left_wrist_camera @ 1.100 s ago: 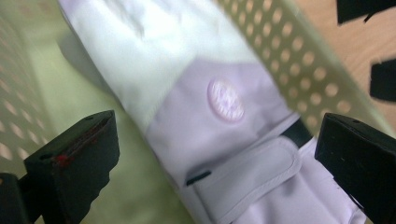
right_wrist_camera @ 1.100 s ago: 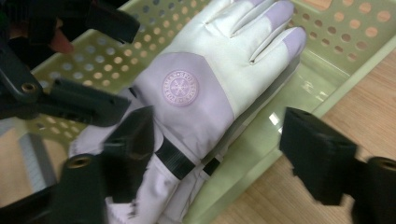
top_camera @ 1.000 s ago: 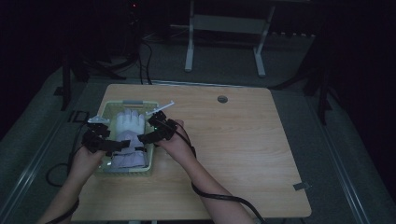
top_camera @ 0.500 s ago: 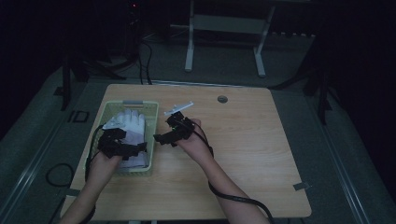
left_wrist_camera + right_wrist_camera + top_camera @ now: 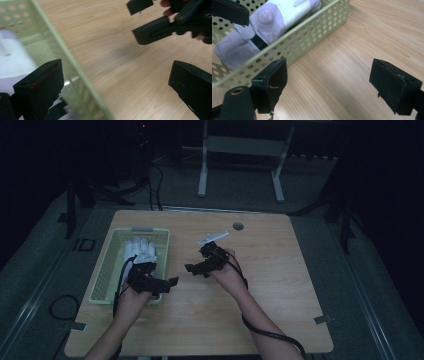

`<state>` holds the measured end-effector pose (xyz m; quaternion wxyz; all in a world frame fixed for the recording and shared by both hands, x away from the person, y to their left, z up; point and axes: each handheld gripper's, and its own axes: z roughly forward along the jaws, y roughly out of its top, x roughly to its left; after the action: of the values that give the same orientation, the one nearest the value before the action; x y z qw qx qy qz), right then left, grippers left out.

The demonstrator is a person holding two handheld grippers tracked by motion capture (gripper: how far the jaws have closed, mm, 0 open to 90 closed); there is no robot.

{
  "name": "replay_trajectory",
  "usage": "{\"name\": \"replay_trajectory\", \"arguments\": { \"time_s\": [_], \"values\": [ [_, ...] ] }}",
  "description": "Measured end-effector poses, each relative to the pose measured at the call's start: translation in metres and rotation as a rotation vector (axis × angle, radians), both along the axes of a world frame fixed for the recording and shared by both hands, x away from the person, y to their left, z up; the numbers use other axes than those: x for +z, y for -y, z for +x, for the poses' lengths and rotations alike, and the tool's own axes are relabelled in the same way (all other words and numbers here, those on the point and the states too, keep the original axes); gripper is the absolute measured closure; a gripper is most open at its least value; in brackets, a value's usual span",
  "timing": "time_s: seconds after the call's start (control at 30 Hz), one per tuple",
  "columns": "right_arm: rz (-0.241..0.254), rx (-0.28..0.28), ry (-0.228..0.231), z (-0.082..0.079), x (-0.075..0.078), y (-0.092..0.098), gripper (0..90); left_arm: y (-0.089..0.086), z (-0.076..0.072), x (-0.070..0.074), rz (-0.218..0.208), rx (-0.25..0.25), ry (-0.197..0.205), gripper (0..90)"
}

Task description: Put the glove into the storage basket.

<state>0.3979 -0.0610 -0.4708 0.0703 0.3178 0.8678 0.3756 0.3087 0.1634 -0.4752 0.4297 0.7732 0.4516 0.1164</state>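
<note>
High view first: the pale green basket (image 5: 111, 270) sits on the left half of the wooden counter (image 5: 280, 290), with a white rolled garment (image 5: 141, 251) lying inside it, up toward the far end. The left tongs (image 5: 169, 283) hang right over the basket's near right corner, while the right tongs (image 5: 192, 268) hover over bare wood just beside the basket — both empty. My guess is the garment is where it belongs, since nothing is gripping it and both tools sit clear of it.

Left gripper view: the jaws stand wide apart and straddle the basket wall (image 5: 75, 77), one jaw on the garment side and the other over open counter (image 5: 117, 75). The white cloth (image 5: 12, 60) is down at the left, inside the basket, not pinched by anything. The other tongs (image 5: 140, 18) show at top right, also spread.

Right gripper view: jaws wide apart again, nothing between them but wood grain (image 5: 329, 82). They point at the perforated basket side (image 5: 312, 32), and behind it the cloth roll (image 5: 277, 17) rests against the wall — with a round button-like disc on it. Looks like a hands-off pose to me, both tools let go.
</note>
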Motion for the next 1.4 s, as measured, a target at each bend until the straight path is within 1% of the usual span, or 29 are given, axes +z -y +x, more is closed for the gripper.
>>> {"name": "replay_trajectory", "arguments": {
  "time_s": [0.13, 0.2, 0.33, 0.43, 0.5, 0.6, 0.7, 0.77, 0.83, 0.87, 0.9, 1.0, 1.1, 1.17, 1.23, 1.27, 1.33, 1.4],
  "values": [
    [-0.008, -0.002, -0.009, 0.001, -0.006, 0.012, 15.0, 0.017, -0.002, -0.003, 0.017, -0.032, -0.003, 0.4],
    [-0.010, -0.002, -0.011, 0.000, -0.009, 0.018, 14.9, 0.025, -0.003, -0.004, 0.013, -0.047, -0.003, 0.4],
    [0.004, -0.002, -0.006, -0.002, -0.013, 0.030, 14.7, 0.037, -0.005, -0.006, 0.015, -0.074, 0.000, 0.4],
    [0.002, -0.004, -0.009, -0.004, -0.017, 0.038, 14.6, 0.045, -0.006, -0.008, 0.019, -0.085, 0.000, 0.4],
    [-0.003, -0.008, -0.005, -0.005, -0.020, 0.044, 14.6, 0.050, -0.007, -0.010, 0.035, -0.083, 0.011, 0.4],
    [0.007, -0.017, -0.009, -0.007, -0.026, 0.053, 14.6, 0.054, -0.009, -0.014, 0.041, -0.086, 0.031, 0.4],
    [0.013, -0.022, -0.018, -0.009, -0.030, 0.061, 14.8, 0.060, -0.011, -0.019, 0.035, -0.109, 0.024, 0.4],
    [0.006, -0.021, -0.014, -0.011, -0.034, 0.065, 14.8, 0.064, -0.012, -0.022, 0.026, -0.119, 0.020, 0.4],
    [0.013, -0.020, -0.022, -0.013, -0.037, 0.070, 14.8, 0.068, -0.013, -0.025, 0.026, -0.136, 0.014, 0.4],
    [0.009, -0.023, -0.023, -0.015, -0.038, 0.072, 14.9, 0.069, -0.014, -0.027, 0.017, -0.142, 0.018, 0.4],
    [0.003, -0.025, -0.018, -0.015, -0.040, 0.075, 14.9, 0.071, -0.015, -0.029, 0.019, -0.148, 0.014, 0.4],
    [0.008, -0.037, -0.028, -0.016, -0.045, 0.084, 14.8, 0.077, -0.015, -0.034, 0.018, -0.156, 0.010, 0.4],
    [0.016, -0.051, -0.039, -0.017, -0.052, 0.093, 14.9, 0.083, -0.016, -0.040, 0.039, -0.168, 0.014, 0.4],
    [0.018, -0.060, -0.039, -0.019, -0.055, 0.099, 14.9, 0.087, -0.016, -0.046, 0.063, -0.175, 0.015, 0.4],
    [0.029, -0.062, -0.033, -0.021, -0.058, 0.105, 14.9, 0.091, -0.017, -0.051, 0.071, -0.186, 0.019, 0.4],
    [0.032, -0.063, -0.031, -0.022, -0.059, 0.107, 14.9, 0.092, -0.017, -0.053, 0.071, -0.196, 0.020, 0.4],
    [0.045, -0.072, -0.024, -0.023, -0.061, 0.113, 14.9, 0.096, -0.017, -0.058, 0.060, -0.211, 0.007, 0.4],
    [0.046, -0.075, -0.023, -0.024, -0.064, 0.117, 15.0, 0.099, -0.018, -0.061, 0.051, -0.227, 0.006, 0.4]
  ]
}}
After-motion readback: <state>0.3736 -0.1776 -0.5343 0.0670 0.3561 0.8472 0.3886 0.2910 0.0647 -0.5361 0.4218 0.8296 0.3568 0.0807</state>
